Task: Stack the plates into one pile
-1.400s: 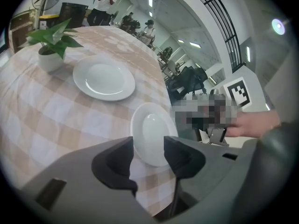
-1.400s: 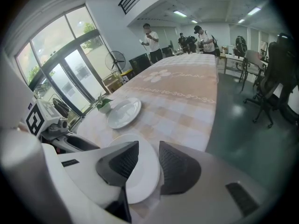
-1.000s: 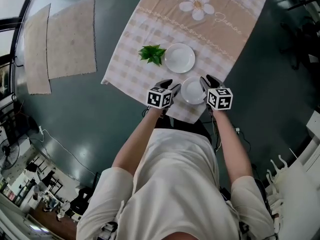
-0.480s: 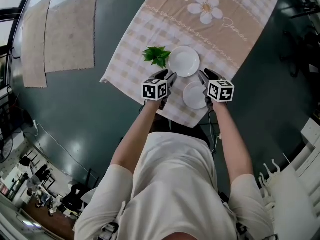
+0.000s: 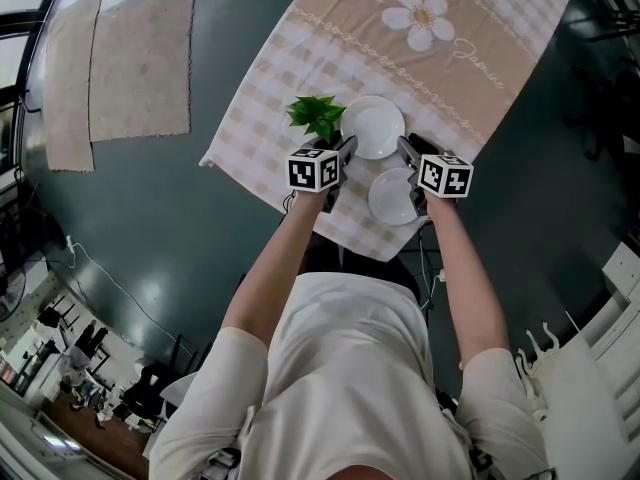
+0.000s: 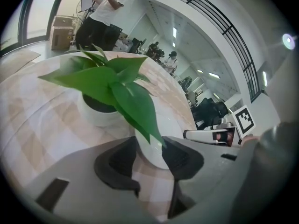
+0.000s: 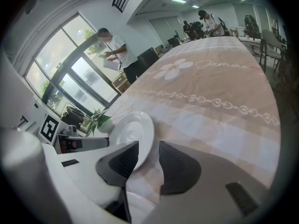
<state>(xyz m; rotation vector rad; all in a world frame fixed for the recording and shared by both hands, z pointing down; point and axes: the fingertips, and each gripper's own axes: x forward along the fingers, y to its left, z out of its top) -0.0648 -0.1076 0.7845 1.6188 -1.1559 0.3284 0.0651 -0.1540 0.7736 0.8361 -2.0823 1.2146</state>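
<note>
Two white plates lie on the checked tablecloth: a larger one farther off and a smaller one nearer me. My left gripper is at the larger plate's left rim. Its jaws are closing, with the rim between them and no clear press. My right gripper stands at the same plate's right rim. Those jaws straddle the rim, and a gap shows beside the right pad. The smaller plate lies below the right gripper.
A small green plant in a white pot stands close beside the larger plate's left side, its leaves hanging over my left gripper. The cloth has a daisy print at the far end. The table's near edge is just behind the smaller plate.
Both grippers have moved forward, from either side of the smaller near plate to either side of the larger far plate. Neither plate has moved.
</note>
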